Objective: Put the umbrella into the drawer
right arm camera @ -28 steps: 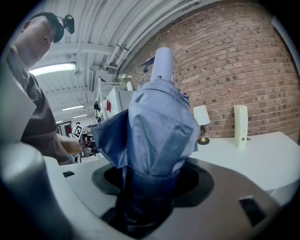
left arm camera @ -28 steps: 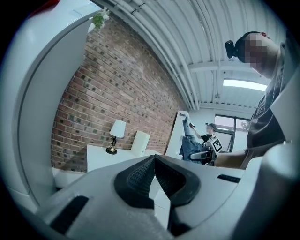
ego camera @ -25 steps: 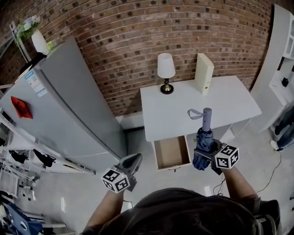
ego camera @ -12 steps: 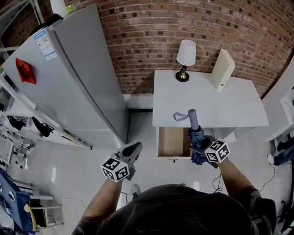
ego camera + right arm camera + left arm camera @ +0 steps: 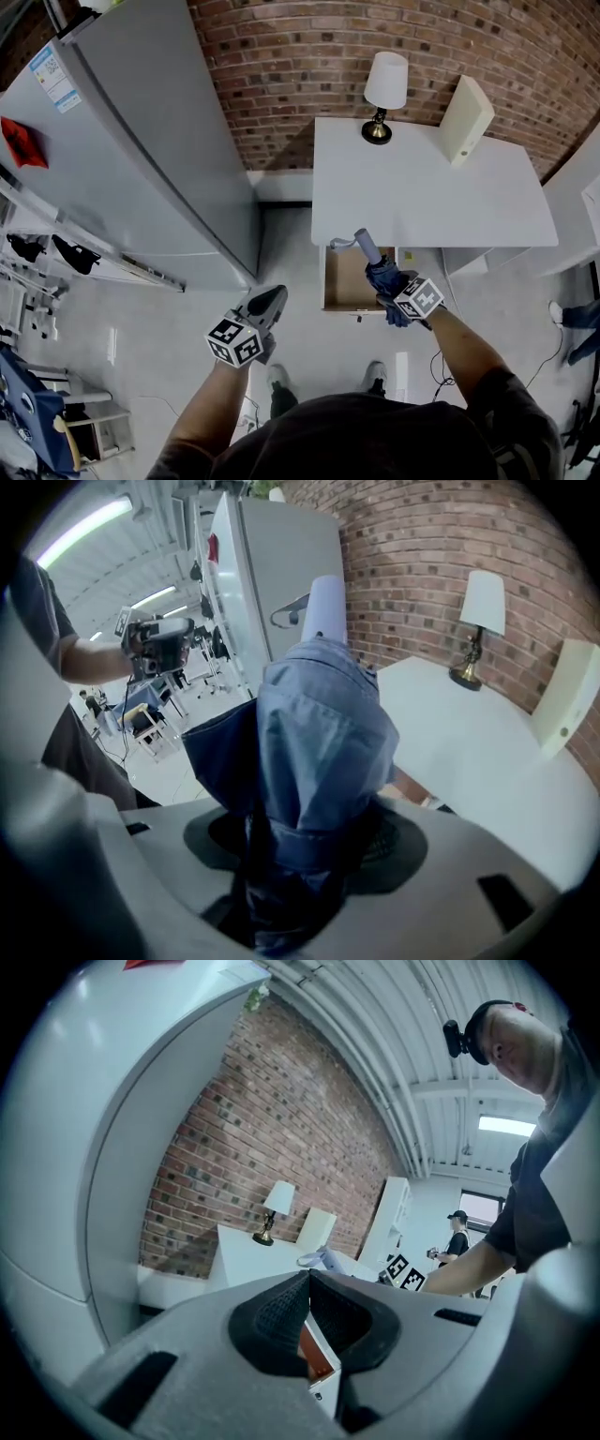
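Note:
The folded blue umbrella [image 5: 380, 274] has a grey handle [image 5: 364, 246] with a loop strap, and it tilts over the open wooden drawer [image 5: 345, 286] under the white table [image 5: 422, 197]. My right gripper [image 5: 387, 291] is shut on the umbrella's fabric body, in front of the drawer. In the right gripper view the umbrella [image 5: 319, 733] fills the jaws of that gripper [image 5: 309, 841], handle pointing away. My left gripper [image 5: 267, 305] hangs over the floor left of the drawer, shut and holding nothing. In the left gripper view its pads [image 5: 309, 1283] meet at the tips, with the drawer [image 5: 317, 1361] showing behind them.
A lamp [image 5: 384, 84] and a cream box [image 5: 466, 120] stand at the back of the table against the brick wall. A tall grey fridge [image 5: 141, 141] stands to the left of the table. A white shelf unit [image 5: 572, 225] is at the right.
My right gripper has come down with the umbrella, which has tipped from upright to leaning over the drawer. The left gripper has sunk a little. The head view has swung toward the table.

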